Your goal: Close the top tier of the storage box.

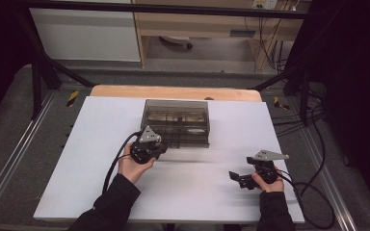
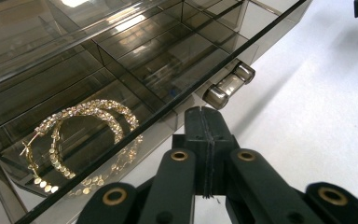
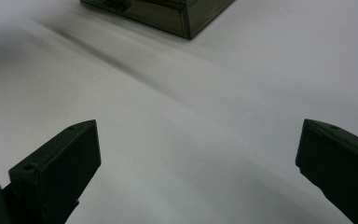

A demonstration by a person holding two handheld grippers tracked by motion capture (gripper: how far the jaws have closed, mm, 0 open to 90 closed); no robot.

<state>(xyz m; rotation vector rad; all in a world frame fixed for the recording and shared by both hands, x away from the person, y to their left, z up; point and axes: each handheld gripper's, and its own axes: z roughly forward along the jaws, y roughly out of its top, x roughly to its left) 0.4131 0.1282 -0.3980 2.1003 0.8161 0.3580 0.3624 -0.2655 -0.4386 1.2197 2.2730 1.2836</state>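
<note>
A: Where is the smoky transparent plastic organiser box (image 1: 176,122) with its divided compartments?

B: On the white table sheet (image 1: 101,168), toward the far middle. Its drawer (image 2: 121,93) is slid out on the near side, and a pair of gold sequinned hoop earrings (image 2: 81,135) lies in the end compartment.

A: And the left gripper (image 2: 204,122)?

B: Right at the box's near edge, jaws pressed flat together with nothing between them, tips just short of the drawer's small cylindrical clear handle (image 2: 228,85).

A: The right gripper (image 1: 237,177)?

B: Well apart from the box, nearer the person and to the right, held above the sheet. Its jaws stand wide apart and empty.
</note>
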